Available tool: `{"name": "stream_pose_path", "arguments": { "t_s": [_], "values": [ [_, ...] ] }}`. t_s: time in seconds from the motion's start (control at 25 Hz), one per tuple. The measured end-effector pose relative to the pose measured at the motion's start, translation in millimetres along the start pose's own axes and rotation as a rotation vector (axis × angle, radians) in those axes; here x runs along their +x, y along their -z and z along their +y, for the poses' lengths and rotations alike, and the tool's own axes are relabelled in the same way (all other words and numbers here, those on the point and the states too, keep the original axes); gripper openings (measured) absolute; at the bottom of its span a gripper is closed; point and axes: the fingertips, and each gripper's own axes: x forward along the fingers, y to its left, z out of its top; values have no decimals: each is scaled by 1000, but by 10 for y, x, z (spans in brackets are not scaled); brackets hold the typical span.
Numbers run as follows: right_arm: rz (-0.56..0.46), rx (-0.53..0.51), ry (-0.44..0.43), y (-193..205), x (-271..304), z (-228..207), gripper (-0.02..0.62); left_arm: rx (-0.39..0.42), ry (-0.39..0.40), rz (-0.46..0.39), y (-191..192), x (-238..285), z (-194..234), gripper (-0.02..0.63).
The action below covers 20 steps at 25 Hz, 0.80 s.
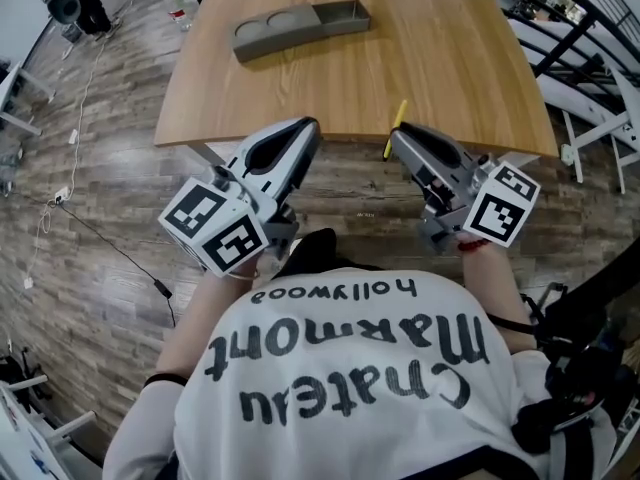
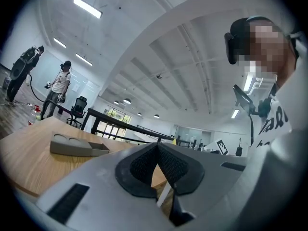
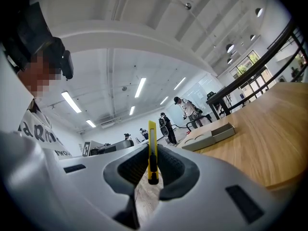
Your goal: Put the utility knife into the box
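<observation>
My right hand-held gripper (image 1: 400, 140) is closed on the utility knife (image 3: 152, 148). The two pads press its flat yellow sides near the lower end. The knife therefore stands out beyond the jaws, along their direction, and most of its length is free. I judge this is useful, because the free end can enter the box first.

The box (image 1: 343, 26) is a long grey one lying on the bench (image 1: 440, 68). It has an open compartment at one end and two round hollows in the other part. The knife is well apart from the box, on the side nearest to me, about over the bench edge that lies farthest from the box.

My left hand-held gripper (image 1: 308, 128) is beside the right one, equally far from the box. Its jaws are together at the tips with nothing between them, so I think it has no work in this step. The blade seems to be retracted, but the view is too small for me to be sure.

The step in hand is to carry the knife to the open compartment of the box.
</observation>
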Motion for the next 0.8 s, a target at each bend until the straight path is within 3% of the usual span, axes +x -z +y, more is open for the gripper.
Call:
{"name": "stream_pose_path", "arguments": {
  "t_s": [0.56, 0.8],
  "values": [
    [2, 12, 15, -154, 313, -237, 58, -22, 2, -3, -162, 164, 453, 6],
    [-6, 26, 40, -151, 408, -466, 58, -37, 21, 20, -66, 289, 635, 6]
  ]
}}
